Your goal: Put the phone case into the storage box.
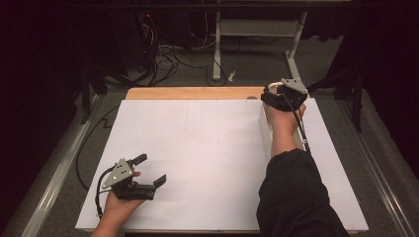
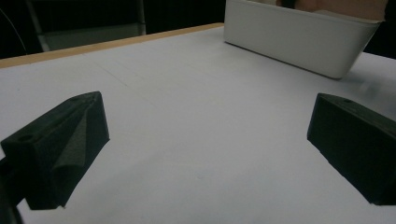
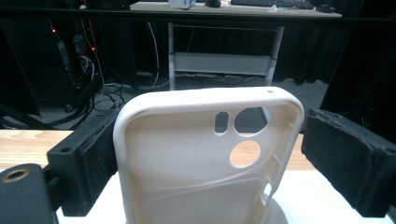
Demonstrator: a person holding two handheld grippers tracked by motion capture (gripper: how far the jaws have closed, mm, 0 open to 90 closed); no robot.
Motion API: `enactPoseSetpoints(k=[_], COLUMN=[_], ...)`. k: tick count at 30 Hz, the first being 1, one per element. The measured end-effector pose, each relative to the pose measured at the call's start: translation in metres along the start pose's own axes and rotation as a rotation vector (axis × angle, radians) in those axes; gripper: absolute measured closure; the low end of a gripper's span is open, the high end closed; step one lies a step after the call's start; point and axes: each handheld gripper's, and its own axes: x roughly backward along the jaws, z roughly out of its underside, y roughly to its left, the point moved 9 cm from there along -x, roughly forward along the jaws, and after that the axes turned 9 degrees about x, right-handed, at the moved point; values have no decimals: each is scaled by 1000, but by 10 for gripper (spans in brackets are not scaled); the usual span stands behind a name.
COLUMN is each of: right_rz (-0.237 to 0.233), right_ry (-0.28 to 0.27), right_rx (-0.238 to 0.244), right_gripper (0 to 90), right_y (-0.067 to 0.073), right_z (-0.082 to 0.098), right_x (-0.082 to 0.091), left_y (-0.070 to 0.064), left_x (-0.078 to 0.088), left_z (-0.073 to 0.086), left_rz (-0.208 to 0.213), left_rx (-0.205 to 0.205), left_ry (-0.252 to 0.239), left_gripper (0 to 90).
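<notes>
Table (image 1: pixel 197 148): white sheet, bare working area.
Bin (image 2: pixel 299 39): white, far right, beside right forearm.
Left gripper (image 1: pixel 148 170): jaws wide apart, holding nothing, parked low, probably waiting.
Right gripper (image 3: pixel 205 154): jaws flank phone case (image 3: pixel 205 158); squeeze unclear, case upright above bin.

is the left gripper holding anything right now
No, the left gripper has its jaws spread wide over the bare white table.

I see a wooden surface (image 1: pixel 192 93) under a white sheet (image 1: pixel 197 163); a white bin (image 2: pixel 299 37) sits on the sheet's right part.
</notes>
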Motion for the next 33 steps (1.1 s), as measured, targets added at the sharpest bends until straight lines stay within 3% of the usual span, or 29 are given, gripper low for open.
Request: enactPoseSetpoints(k=[33], right_rz=[-31], right_ry=[18], right_rx=[13], right_gripper=[9], right_y=[3], right_z=[3], right_x=[-13], left_y=[3], left_x=[0], left_z=[2], left_rz=[-12], left_rx=[4], left_ry=[8], left_gripper=[1])
